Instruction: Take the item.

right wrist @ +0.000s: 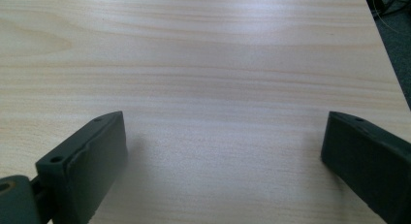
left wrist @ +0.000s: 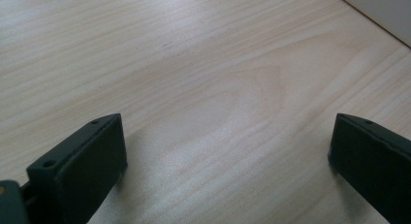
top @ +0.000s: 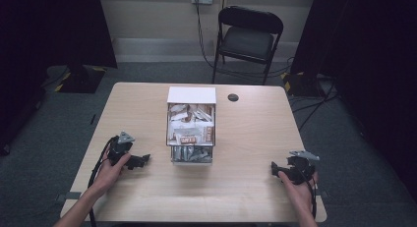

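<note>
Resting: your left gripper [top: 143, 160] and right gripper [top: 273, 169] on the table [top: 246, 138], jaws wide, empty.
Between: box [top: 192, 125], packets probably.

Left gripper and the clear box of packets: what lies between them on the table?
Nothing: in the high view, only bare wooden table separates the left gripper from the clear box of packets.

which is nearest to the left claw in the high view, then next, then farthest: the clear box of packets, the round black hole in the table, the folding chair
From the left claw:
1. Clear box of packets, mid-table, just to its right.
2. Round black hole, on the tabletop behind the box, toward the far edge.
3. Folding chair, on the floor beyond the table's far edge.
</note>
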